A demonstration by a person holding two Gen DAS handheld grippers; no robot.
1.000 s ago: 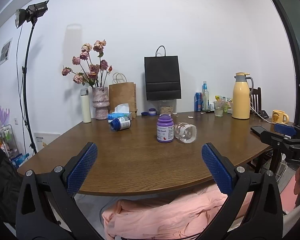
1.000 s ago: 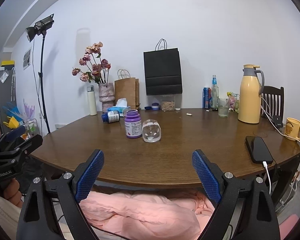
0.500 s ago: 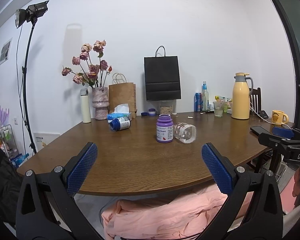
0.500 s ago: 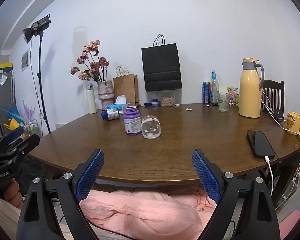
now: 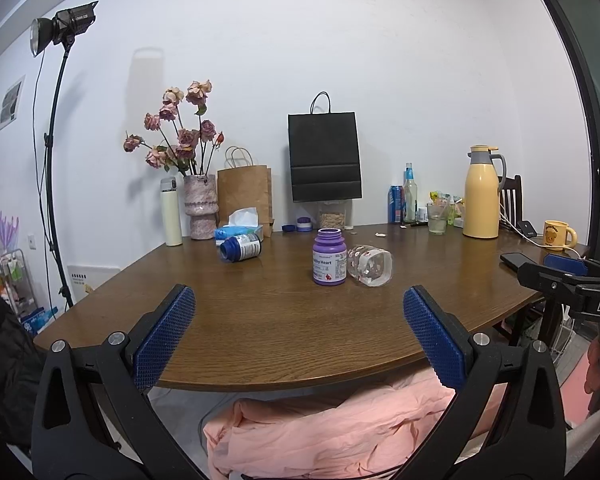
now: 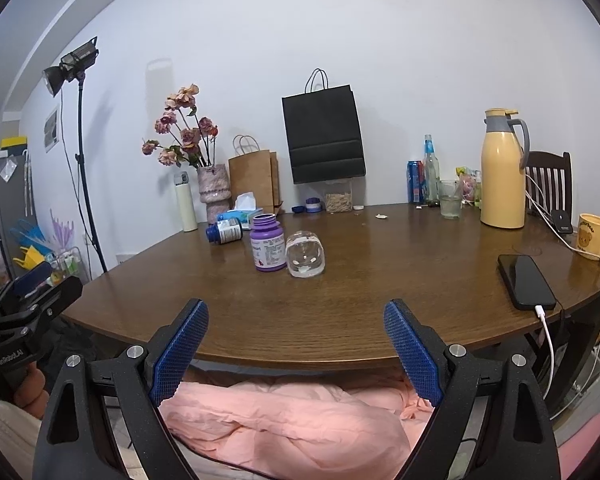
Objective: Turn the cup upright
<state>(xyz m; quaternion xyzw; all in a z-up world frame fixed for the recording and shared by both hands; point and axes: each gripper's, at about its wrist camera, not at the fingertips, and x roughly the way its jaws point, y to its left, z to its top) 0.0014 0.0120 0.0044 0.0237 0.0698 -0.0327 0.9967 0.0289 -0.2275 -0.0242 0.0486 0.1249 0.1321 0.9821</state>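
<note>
We see the wooden table (image 5: 284, 320) filling mid-frame. Our left gripper (image 5: 299, 318) and right gripper (image 6: 296, 326) sit at the bottom, fingers spread wide, holding nothing. The clear cup (image 5: 371, 265) lies on its side at center, just beside the purple bottle (image 5: 329, 257).
</note>
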